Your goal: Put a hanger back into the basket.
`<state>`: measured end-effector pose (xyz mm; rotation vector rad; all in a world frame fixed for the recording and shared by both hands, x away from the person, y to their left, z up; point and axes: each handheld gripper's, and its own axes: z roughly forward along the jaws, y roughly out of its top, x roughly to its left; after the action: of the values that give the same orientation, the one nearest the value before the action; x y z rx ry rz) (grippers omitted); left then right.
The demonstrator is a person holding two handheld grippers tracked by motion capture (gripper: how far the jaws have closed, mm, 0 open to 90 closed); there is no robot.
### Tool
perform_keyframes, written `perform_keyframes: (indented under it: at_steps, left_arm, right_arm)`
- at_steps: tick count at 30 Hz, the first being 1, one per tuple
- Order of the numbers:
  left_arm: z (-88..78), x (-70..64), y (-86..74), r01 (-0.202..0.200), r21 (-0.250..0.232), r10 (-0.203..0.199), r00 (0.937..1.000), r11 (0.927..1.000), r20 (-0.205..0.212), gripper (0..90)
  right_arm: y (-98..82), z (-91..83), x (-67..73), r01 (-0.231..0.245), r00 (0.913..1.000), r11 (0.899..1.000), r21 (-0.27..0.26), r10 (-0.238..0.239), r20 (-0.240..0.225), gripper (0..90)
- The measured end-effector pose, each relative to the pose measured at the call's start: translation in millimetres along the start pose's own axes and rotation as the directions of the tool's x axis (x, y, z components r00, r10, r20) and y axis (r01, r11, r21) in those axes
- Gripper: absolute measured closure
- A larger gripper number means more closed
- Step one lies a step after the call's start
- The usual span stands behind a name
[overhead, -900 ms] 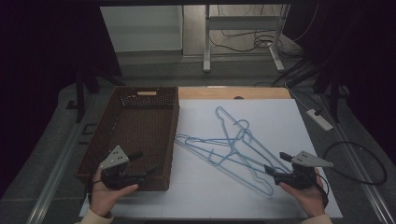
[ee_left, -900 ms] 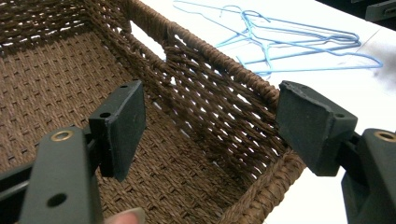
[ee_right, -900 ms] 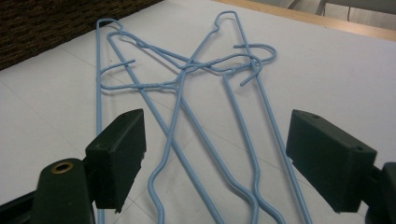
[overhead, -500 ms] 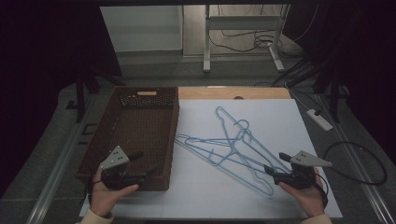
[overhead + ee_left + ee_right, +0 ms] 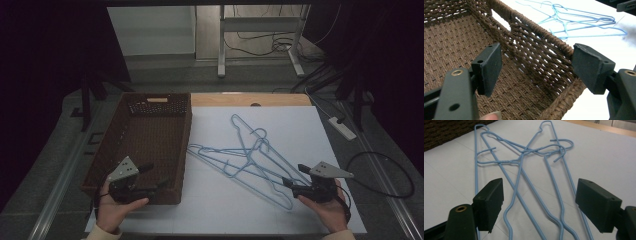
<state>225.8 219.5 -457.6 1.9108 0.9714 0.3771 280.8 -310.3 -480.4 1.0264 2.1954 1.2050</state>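
At the lower left of the high view, the left gripper point(image 5: 159, 186) has its jaws apart, astride the near corner of the brown basket point(image 5: 139, 137). At the lower right, the right gripper point(image 5: 293, 183) is spread over the blue hangers point(image 5: 245, 155), which lie at the centre on the white sheet point(image 5: 300, 130).

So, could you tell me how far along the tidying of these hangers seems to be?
Nothing looks done: the basket holds no hangers, and the blue hangers lie tangled on the white table. In hand: the right gripper is open around their ends, and the left gripper straddles the basket's wall. All the moving is left.
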Motion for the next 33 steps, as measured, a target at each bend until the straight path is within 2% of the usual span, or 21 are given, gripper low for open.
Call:
perform_keyframes:
  at_steps: [9, 14, 15, 18, 20, 21, 24, 29, 33]
  left_arm:
    - [-1.4, -0.3, 1.1, 0.008, 0.002, -0.008, 1.0, 1.0, -0.001, 25.8]
    - [-2.0, -0.6, 1.7, 0.006, 0.001, -0.006, 1.0, 1.0, -0.003, 25.8]
    - [-2.1, -0.8, 2.1, 0.005, 0.0, -0.005, 1.0, 1.0, -0.003, 25.8]
    - [-2.6, -1.1, 3.8, 0.002, -0.006, -0.002, 1.0, 1.0, -0.001, 25.9]
    - [-2.6, -0.9, 5.1, -0.001, -0.009, 0.001, 1.0, 1.0, 0.001, 25.9]
    - [-2.3, -0.8, 5.7, -0.002, -0.01, 0.002, 1.0, 1.0, 0.002, 25.9]
    - [-1.1, -0.7, 6.4, -0.006, -0.009, 0.006, 1.0, 0.9999, 0.006, 25.9]
    - [-1.9, -0.7, 6.7, -0.007, -0.012, 0.007, 1.0, 0.9999, 0.006, 26.0]
    - [-2.6, -0.8, 7.2, -0.007, -0.014, 0.007, 1.0, 0.9999, 0.005, 26.0]
  right_arm:
    - [4.3, 1.1, 1.9, -0.003, 1.0, 1.0, 0.017, 0.003, 0.005, 25.4]
    - [14.4, 2.7, 4.9, 0.003, 1.0, 0.998, 0.061, -0.004, 0.004, 26.5]
    - [21.4, 6.3, 7.1, 0.014, 0.9998, 0.995, 0.097, -0.016, 0.013, 27.1]
    - [27.0, 10.0, 9.3, 0.016, 0.9997, 0.992, 0.122, -0.018, 0.015, 28.1]
    - [35.6, 18.6, 13.7, 0.028, 0.9994, 0.984, 0.179, -0.031, 0.016, 30.5]
    - [35.6, 18.6, 13.7, 0.028, 0.9994, 0.984, 0.179, -0.031, 0.016, 30.5]
    - [41.9, 30.9, 19.3, 0.037, 0.9988, 0.966, 0.256, -0.044, 0.021, 35.0]
    - [48.6, 50.0, 26.4, 0.055, 0.9981, 0.942, 0.33, -0.061, 0.007, 41.1]
    - [53.9, 67.5, 32.0, 0.058, 0.9979, 0.918, 0.393, -0.064, 0.002, 47.7]
